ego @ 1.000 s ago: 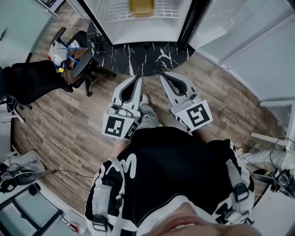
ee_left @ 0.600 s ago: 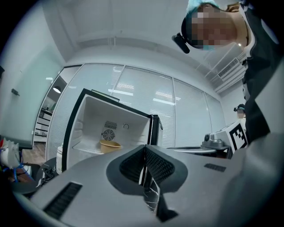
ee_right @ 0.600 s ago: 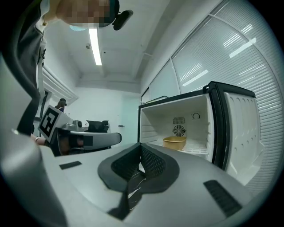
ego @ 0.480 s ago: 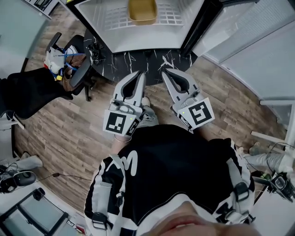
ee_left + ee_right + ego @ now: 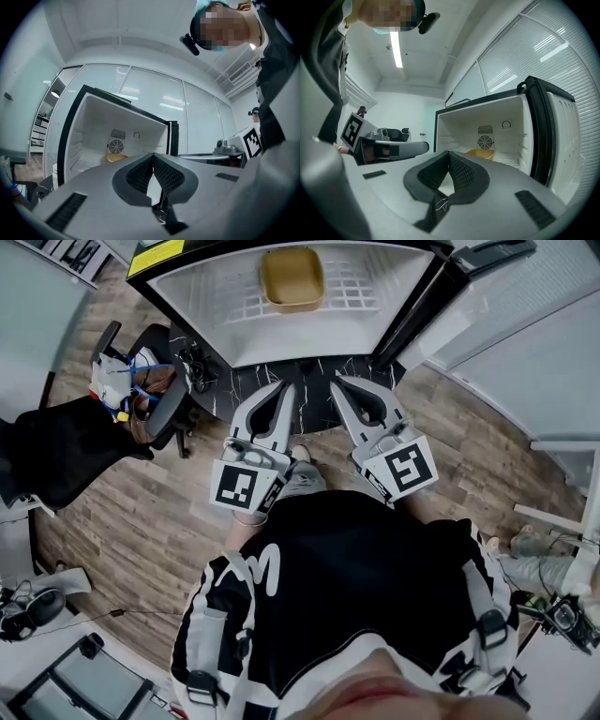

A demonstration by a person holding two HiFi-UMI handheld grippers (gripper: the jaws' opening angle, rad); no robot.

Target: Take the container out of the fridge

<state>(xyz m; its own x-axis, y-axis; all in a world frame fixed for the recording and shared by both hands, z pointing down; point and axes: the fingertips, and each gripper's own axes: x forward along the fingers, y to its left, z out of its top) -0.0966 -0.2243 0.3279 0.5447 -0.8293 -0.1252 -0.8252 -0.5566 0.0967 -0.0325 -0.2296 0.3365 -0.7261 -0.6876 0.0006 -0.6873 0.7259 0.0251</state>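
Left gripper (image 5: 284, 392) and right gripper (image 5: 339, 385) are held shut, with nothing in them, well apart from the open fridge (image 5: 202, 298). Jaws should be opened before it is reached. Farther in, the yellow container (image 5: 292, 279) is seen on the wire shelf (image 5: 358, 282); nothing is seen inside it.

Yellow container (image 5: 292, 277). Fridge (image 5: 394, 282) white inside, blk frame, yellow label at top corner. Left gripper (image 5: 286, 388) & right gripper (image 5: 339, 382) light grey, blk ribbed pads, blk/wht square markers. Mat (image 5: 246, 381) blk w/ white marble veins. Floor (image 5: 141, 502) brown wood-plank. Chair (image 5: 66, 446) blk. Shirt (image 5: 356, 568) blk, white stripes.
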